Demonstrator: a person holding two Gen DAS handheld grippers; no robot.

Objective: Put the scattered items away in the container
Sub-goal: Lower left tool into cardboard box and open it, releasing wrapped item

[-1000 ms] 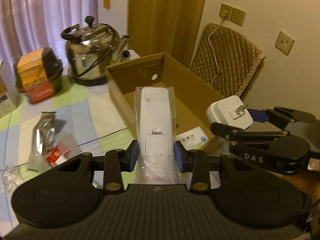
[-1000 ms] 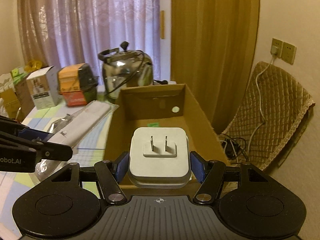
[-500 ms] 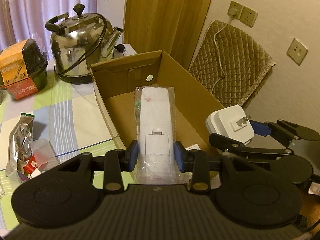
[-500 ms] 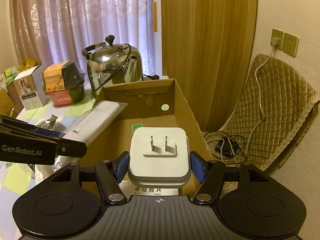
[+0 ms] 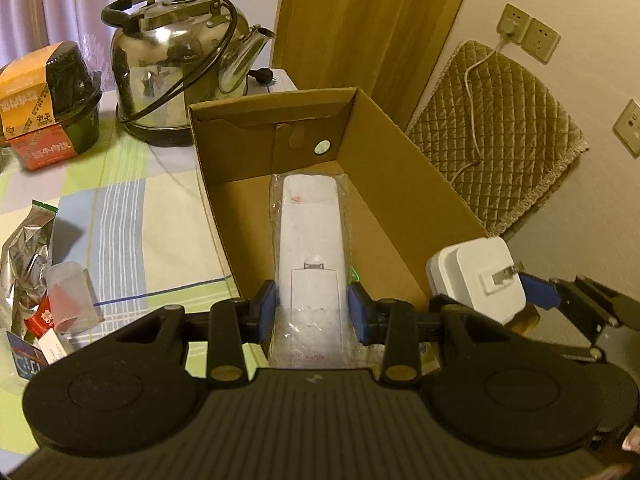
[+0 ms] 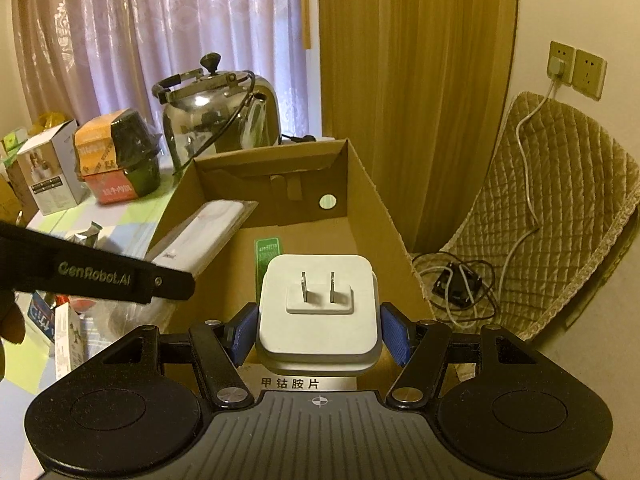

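Now, left tool [image 5: 312, 306]: my blue pads are clamped on the bagged white remote [image 5: 310, 240], held over the open cardboard box [image 5: 400, 184].
Right tool [image 6: 319, 330]: clamped on the white plug adapter [image 6: 319, 312], prongs facing forward, above the box's near end.
Box floor: a green-labelled packet [image 6: 267, 252] lies inside.
Worktop [image 5: 160, 216]: kettle [image 5: 176, 68] behind the box; foil pouch [image 5: 24, 248] off to the left.

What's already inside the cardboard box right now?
Inside the cardboard box, a green-labelled packet lies on the floor, and a white medicine box sits at the near end. The wall plug and bagged remote hide the rest.
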